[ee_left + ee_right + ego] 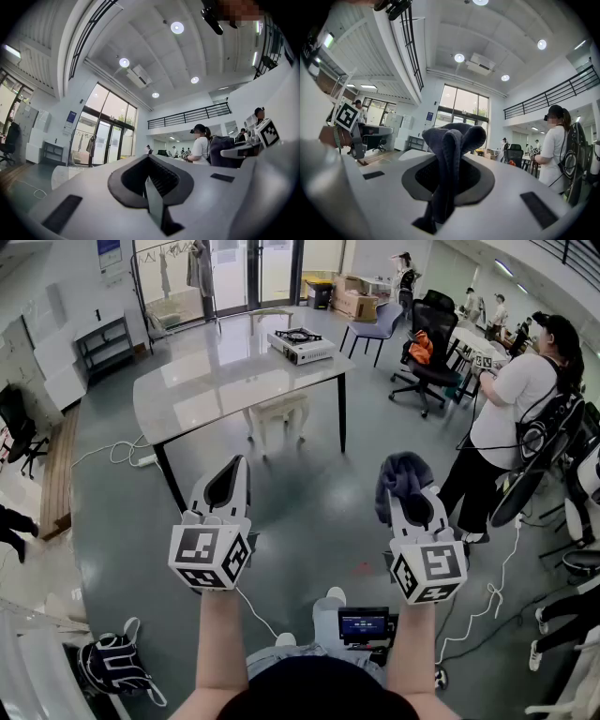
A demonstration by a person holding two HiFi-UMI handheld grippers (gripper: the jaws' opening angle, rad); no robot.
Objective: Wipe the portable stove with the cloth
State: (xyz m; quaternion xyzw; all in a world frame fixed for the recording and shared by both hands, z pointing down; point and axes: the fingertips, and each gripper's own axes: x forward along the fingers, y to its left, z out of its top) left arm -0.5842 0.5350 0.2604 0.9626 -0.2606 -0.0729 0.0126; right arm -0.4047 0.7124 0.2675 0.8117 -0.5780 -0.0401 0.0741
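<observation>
Grey polished floor fills most of the head view, and a glass-topped surface [216,381] stands well ahead of the person, with the portable stove [300,344] sitting near its far right corner, well apart from both tools. The right tool [412,507] is clamped on the cloth [401,474], a dark blue-grey bundle that bulges above the jaws; the right gripper view shows it pinched in a fold between them, with the loose part mounded on top, which should leave a soft pad free for wiping. The left tool [228,486] is raised beside it with its jaws together and nothing between them, probably free to steady the stove later. Both are raised in front of the body over bare floor, so wiping has not begun and the person would first have to walk to the surface. A white stool [277,413] is tucked under the near edge, and a cable [122,451] trails across the floor by the left edge, a possible trip point. A bystander in a white shirt [511,409] stands off to the right among office chairs [431,329], clear of a straight path to the stove. A bag [112,662] lies on the floor by the person's left side.
</observation>
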